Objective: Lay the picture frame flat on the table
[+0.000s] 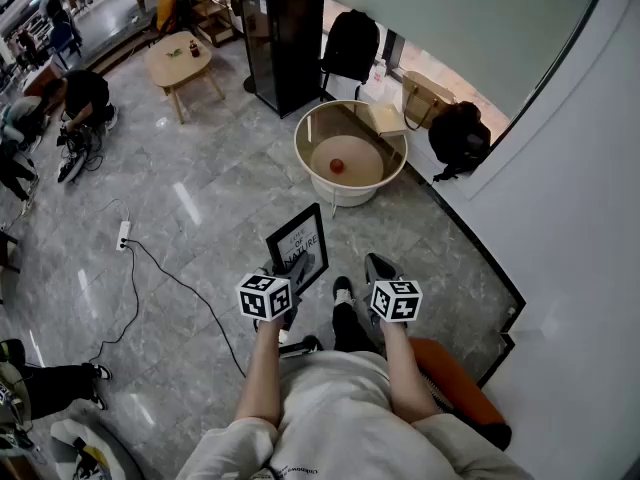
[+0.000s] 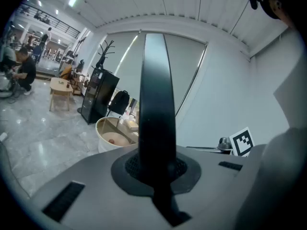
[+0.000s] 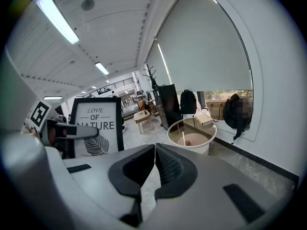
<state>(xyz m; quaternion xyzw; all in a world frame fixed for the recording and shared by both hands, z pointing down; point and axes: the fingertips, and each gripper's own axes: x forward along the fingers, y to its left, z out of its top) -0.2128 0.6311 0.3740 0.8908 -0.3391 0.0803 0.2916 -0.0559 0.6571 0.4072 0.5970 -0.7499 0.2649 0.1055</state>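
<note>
A black picture frame (image 1: 299,243) with a "LOVE OF NATURE" print is held upright in the air above the floor, in front of the person. My left gripper (image 1: 296,269) is shut on its lower edge. In the left gripper view the frame (image 2: 156,99) shows edge-on, rising from between the jaws (image 2: 156,169). My right gripper (image 1: 377,265) hovers to the frame's right, shut with nothing in it (image 3: 154,150). In the right gripper view the frame's print (image 3: 95,124) faces me. The round white table (image 1: 301,149) stands further ahead.
A red ball (image 1: 337,165) lies under the table's glass top. Behind it are a black cabinet (image 1: 281,36), a dark chair (image 1: 351,44), a bag (image 1: 425,96) and a backpack (image 1: 459,137). A power strip and cable (image 1: 124,234) lie on the floor at left. An orange seat (image 1: 455,380) is behind the person.
</note>
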